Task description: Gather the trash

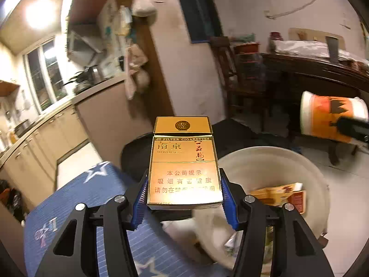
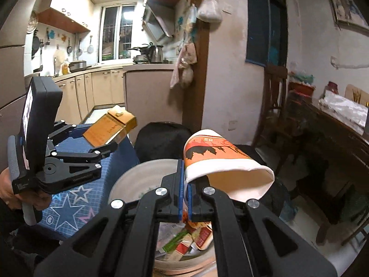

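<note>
My left gripper (image 1: 183,191) is shut on a gold cigarette pack (image 1: 183,161), its blue pads pressing the pack's two sides. The pack hangs over the near rim of a round grey trash bin (image 1: 276,161). In the right wrist view the same pack (image 2: 108,127) and the left gripper (image 2: 101,143) show at the left, over the table's edge. My right gripper (image 2: 184,184) is shut on the wall of an orange and white paper cup (image 2: 221,159), which lies tilted with its mouth to the right above the bin (image 2: 131,180). That cup (image 1: 329,117) shows at the right in the left wrist view.
The bin holds wrappers and paper scraps (image 2: 184,242). A blue star-patterned tablecloth (image 2: 76,198) covers the table left of the bin. A black bag (image 2: 161,138) sits behind the bin. A dark wooden table (image 2: 334,143) and chair (image 2: 272,106) stand at the right. A hand (image 2: 13,191) holds the left gripper's handle.
</note>
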Demonstrator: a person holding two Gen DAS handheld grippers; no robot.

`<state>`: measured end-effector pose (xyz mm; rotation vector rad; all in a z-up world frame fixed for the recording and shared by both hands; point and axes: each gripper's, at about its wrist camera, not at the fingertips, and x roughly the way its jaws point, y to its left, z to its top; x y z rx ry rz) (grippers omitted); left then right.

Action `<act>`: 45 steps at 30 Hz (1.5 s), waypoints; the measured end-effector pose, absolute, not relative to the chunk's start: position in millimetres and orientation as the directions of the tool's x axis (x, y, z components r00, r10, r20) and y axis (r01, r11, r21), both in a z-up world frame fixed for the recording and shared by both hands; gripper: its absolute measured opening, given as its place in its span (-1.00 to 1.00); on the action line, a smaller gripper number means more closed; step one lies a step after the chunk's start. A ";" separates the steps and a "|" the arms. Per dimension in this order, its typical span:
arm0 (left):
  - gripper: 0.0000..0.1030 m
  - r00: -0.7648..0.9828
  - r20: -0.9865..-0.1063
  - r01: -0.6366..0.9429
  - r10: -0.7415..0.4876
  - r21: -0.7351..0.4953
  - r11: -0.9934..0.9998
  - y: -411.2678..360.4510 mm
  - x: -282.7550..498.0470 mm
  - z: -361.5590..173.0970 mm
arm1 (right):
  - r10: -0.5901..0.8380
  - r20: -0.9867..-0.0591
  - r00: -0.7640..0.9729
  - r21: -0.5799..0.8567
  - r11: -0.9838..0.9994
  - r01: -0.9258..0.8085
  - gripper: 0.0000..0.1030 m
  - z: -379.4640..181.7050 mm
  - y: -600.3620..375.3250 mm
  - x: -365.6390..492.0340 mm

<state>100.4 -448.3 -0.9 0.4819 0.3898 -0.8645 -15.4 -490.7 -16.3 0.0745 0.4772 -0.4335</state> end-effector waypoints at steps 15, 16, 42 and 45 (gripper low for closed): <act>0.10 0.449 -0.612 0.877 -0.651 0.162 0.453 -488.4 102.7 -44.1 | -0.366 -0.545 0.754 0.015 0.895 0.445 -0.98 -50.0 -526.6 -3.1; 0.10 0.445 -0.616 0.878 -0.650 0.158 0.452 -486.9 104.2 -45.1 | -0.364 -0.547 0.754 0.017 0.896 0.444 -0.98 -50.8 -526.8 -2.7; 0.40 0.440 -0.593 0.887 -0.674 0.169 0.430 -469.0 103.1 -40.0 | -0.340 -0.590 0.732 0.009 0.904 0.427 -0.49 -60.3 -525.0 0.6; 0.40 0.448 -0.583 0.882 -0.677 0.163 0.443 -457.6 102.7 -39.3 | -0.353 -0.573 0.739 0.014 0.898 0.440 -0.19 -59.4 -518.4 -6.8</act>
